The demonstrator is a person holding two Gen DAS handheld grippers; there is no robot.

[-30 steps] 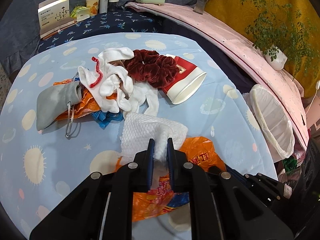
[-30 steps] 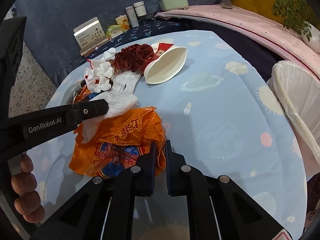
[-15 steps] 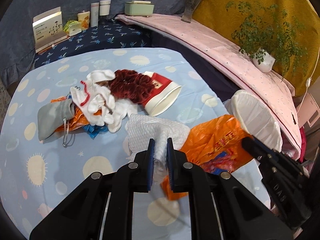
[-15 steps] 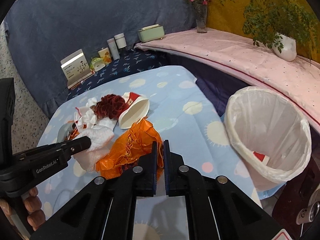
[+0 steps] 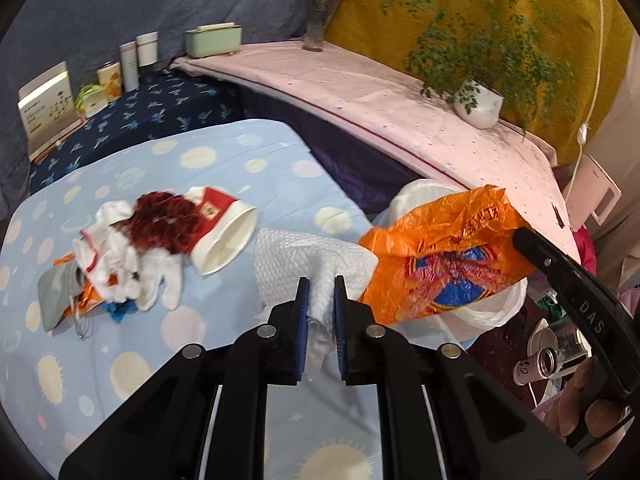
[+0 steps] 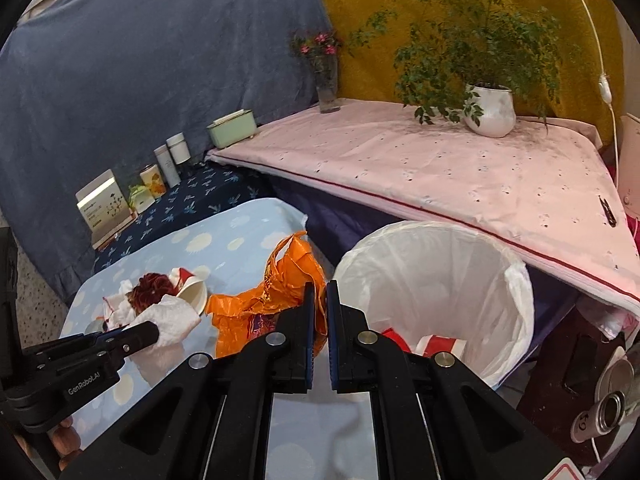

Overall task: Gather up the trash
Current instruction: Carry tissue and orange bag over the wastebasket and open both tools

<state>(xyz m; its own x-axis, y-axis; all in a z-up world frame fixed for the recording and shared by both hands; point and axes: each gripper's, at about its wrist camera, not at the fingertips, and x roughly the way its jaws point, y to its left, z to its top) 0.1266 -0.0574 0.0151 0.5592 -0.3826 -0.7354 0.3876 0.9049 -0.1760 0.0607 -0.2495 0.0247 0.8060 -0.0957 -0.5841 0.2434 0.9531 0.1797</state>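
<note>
My left gripper (image 5: 320,290) is shut on a white paper towel (image 5: 308,258), lifted above the blue spotted table (image 5: 248,152). The right gripper (image 6: 319,298) is shut on an orange plastic bag (image 6: 276,292), which hangs beside the bin's left rim. In the left wrist view that orange plastic bag (image 5: 444,260) covers most of the bin. The white-lined trash bin (image 6: 436,280) stands just right of the table and holds red-and-white trash. On the table lie a red paper cup (image 5: 224,228), a dark red scrunchie (image 5: 164,222) and white gloves (image 5: 124,264).
A grey pouch (image 5: 56,296) and more orange plastic lie at the pile's left. A pink-covered shelf (image 6: 440,176) with a potted plant (image 6: 488,108) rises behind the bin. Boxes and jars (image 6: 160,176) line the dark blue ledge. Cans (image 6: 604,408) lie on the floor right.
Both grippers rose and swung right toward the bin. The orange bag left the table and now hangs at the bin's rim; the paper towel was lifted with the left gripper.
</note>
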